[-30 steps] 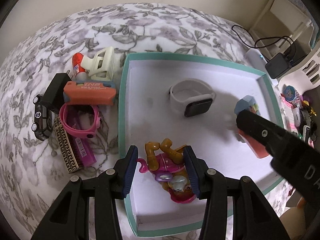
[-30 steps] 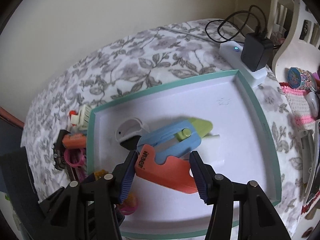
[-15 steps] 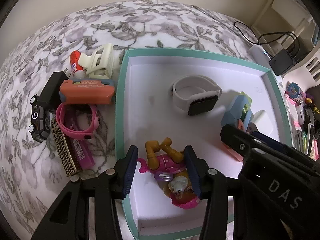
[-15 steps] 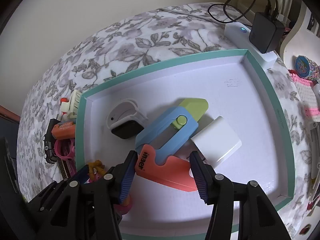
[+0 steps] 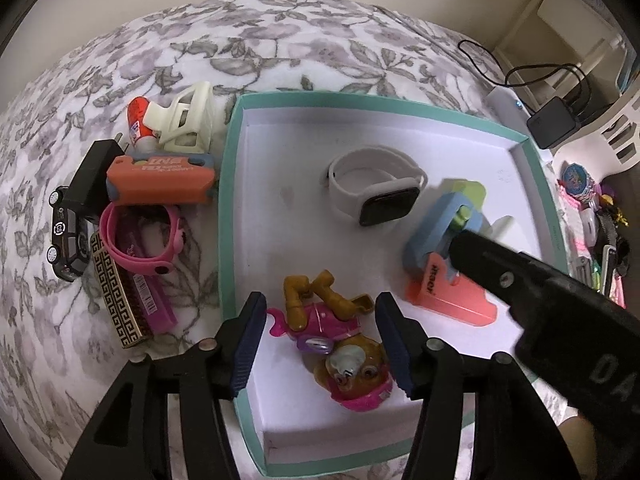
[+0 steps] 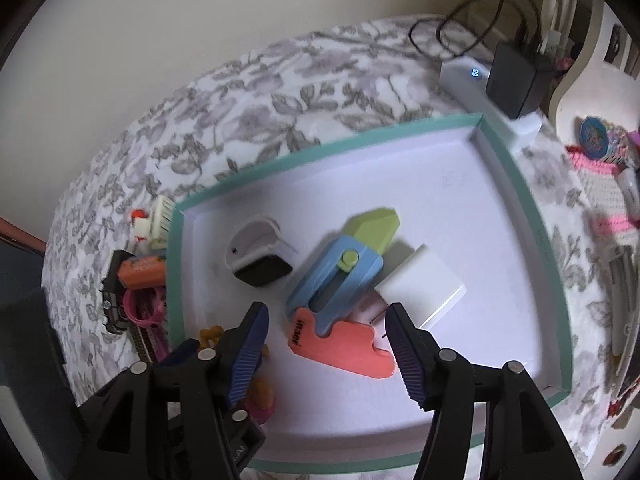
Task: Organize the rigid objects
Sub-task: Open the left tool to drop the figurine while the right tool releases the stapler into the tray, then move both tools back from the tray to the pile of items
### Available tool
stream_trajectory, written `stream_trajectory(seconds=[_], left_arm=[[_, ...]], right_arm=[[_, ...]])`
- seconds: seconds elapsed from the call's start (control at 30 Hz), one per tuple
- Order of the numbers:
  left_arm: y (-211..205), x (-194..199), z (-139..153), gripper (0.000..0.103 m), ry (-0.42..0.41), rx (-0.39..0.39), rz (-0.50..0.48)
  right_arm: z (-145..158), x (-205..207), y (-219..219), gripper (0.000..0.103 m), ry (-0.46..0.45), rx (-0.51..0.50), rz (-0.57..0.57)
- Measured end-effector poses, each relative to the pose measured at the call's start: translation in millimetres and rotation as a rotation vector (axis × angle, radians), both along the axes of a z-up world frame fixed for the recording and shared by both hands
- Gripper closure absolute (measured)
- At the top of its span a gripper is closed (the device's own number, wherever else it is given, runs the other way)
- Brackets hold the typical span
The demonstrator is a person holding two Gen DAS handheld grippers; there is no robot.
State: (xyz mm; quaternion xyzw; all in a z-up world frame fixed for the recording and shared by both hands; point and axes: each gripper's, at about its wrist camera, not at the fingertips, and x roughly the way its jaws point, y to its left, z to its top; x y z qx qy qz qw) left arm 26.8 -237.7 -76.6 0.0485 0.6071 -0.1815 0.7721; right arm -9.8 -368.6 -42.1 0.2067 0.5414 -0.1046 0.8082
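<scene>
Left gripper (image 5: 320,340) has just been opening, its jaws clear of the toy puppy figure (image 5: 336,340) lying between them in the teal-rimmed box (image 5: 228,208). Right gripper (image 6: 326,344) likewise opening, the coral-and-blue utility knife (image 6: 340,300) released; white smartwatch (image 5: 376,192) at twelve o'clock.

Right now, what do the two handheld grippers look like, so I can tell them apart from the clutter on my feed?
Both are matte black plastic. The left gripper and the right gripper each have two angular fingers with silver screw heads at the joints and ribbed dark blue pads on the inner faces. In the left wrist view the right gripper's body carries pale raised letters, partly cut off. No cables or sleeves show.
</scene>
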Motion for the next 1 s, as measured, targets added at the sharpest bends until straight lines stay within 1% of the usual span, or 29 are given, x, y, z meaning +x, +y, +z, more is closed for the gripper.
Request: stream_trajectory(seconds=[0.2, 0.37, 0.5, 0.6, 0.77, 0.9, 0.93, 1.0], left_arm=[[6, -1, 23, 0.045, -0.036, -0.064, 0.003], [14, -1, 38, 0.045, -0.061, -0.096, 0.022], [23, 4, 44, 0.045, -0.092, -0.086, 0.055], [39, 11, 48, 0.045, -0.110, -0.072, 0.108], [62, 22, 49, 0.045, -0.126, -0.051, 0.188], [78, 27, 51, 0.044, -0.129, -0.050, 0.235], [82, 29, 51, 0.043, -0.128, -0.050, 0.245], [88, 32, 51, 0.041, -0.126, -0.050, 0.263]], right_arm=[[36, -10, -3, 0.038, -0.102, -0.030, -0.032], [52, -16, -5, 0.038, -0.148, -0.046, -0.045], [54, -18, -8, 0.038, -0.156, -0.046, -0.055], [50, -19, -12, 0.038, -0.149, -0.037, -0.068], [47, -22, -20, 0.038, -0.143, -0.038, -0.094], [42, -23, -26, 0.038, -0.131, -0.037, -0.108], [40, -22, -27, 0.038, -0.126, -0.038, -0.113], [36, -21, -25, 0.034, -0.114, -0.053, -0.116]])
